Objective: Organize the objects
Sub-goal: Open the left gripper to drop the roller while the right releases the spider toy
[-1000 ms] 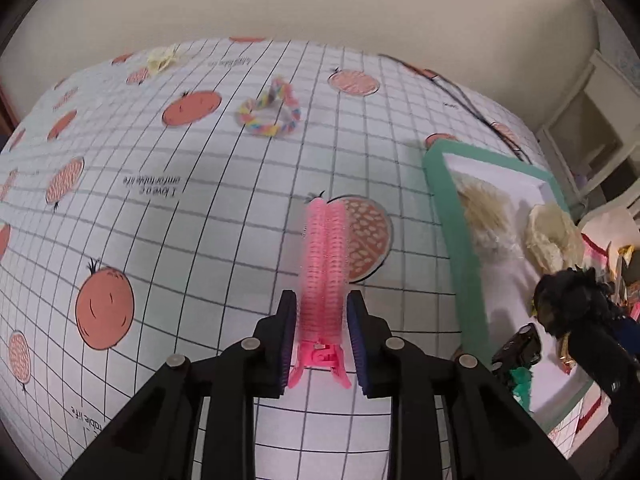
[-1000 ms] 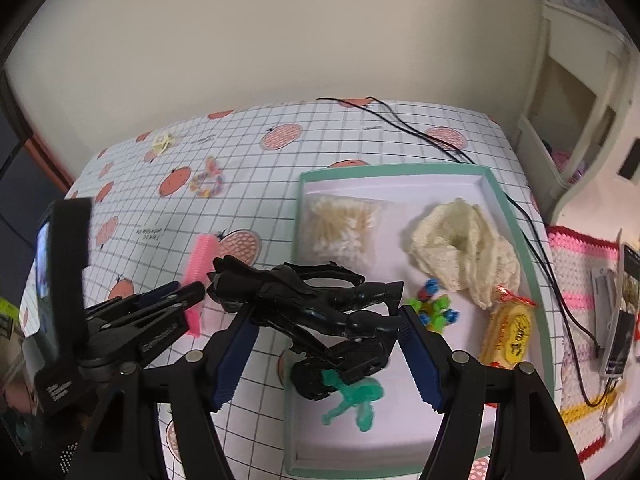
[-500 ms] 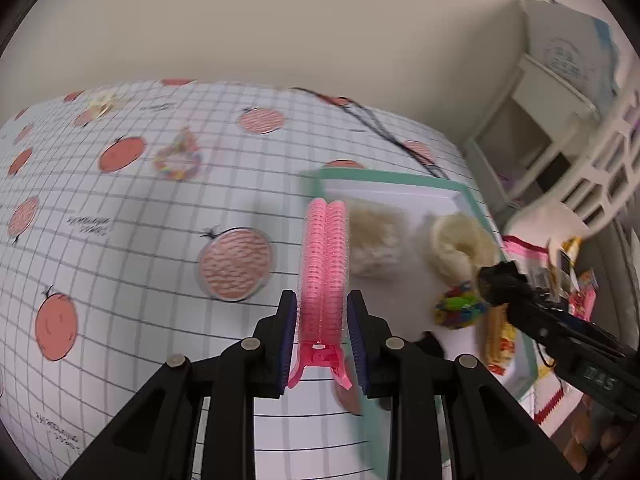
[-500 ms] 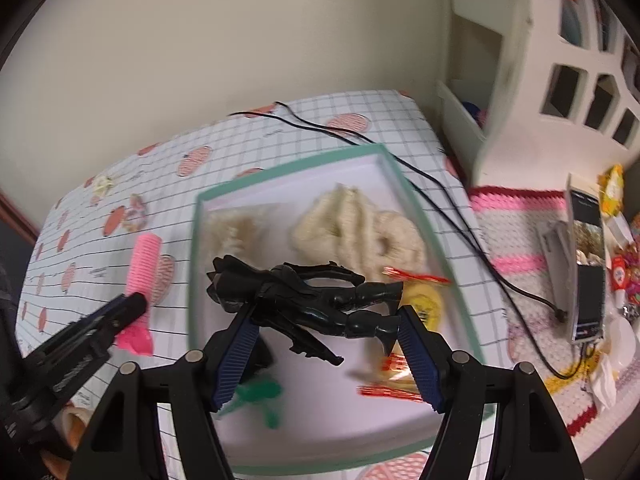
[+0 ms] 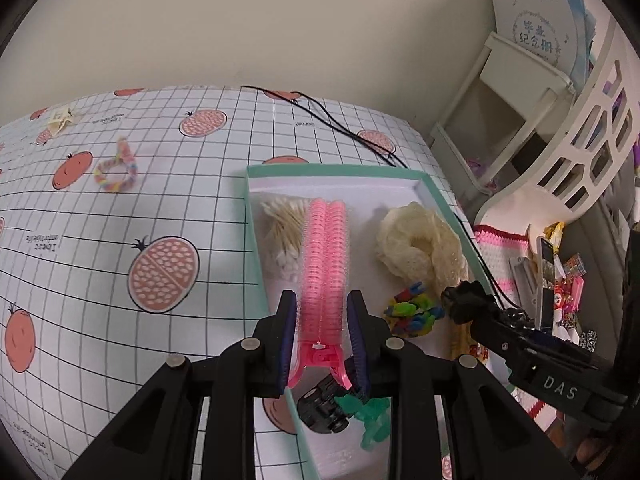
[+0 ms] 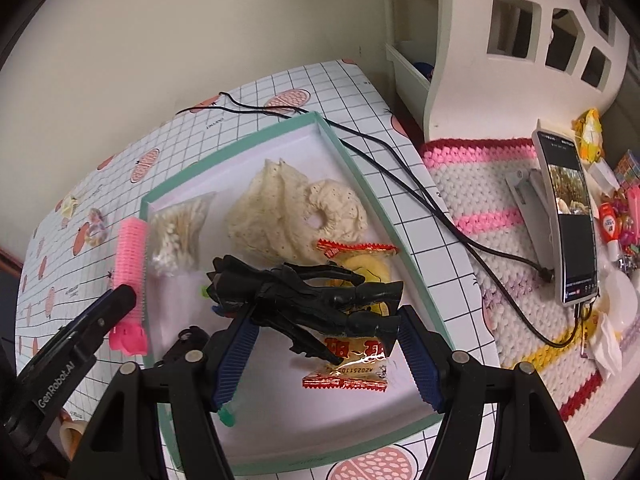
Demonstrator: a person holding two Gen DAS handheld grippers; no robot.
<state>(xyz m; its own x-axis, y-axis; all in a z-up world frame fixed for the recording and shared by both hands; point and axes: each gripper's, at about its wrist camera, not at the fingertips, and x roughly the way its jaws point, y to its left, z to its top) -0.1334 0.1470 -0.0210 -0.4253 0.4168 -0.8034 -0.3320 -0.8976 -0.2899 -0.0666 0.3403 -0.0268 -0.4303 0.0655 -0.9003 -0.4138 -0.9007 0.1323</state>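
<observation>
Two grippers, both loaded, over our tray.
Left gripper clamps our pink roller clip; right gripper clamps black claw clip.

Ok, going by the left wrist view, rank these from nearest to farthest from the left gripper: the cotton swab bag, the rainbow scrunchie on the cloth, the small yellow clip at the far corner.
1. Cotton swab bag: nearest the left gripper, just ahead in the tray's left part.
2. Rainbow scrunchie: farther, ahead-left on the tablecloth.
3. Yellow clip: farthest, at the far-left corner.
</observation>
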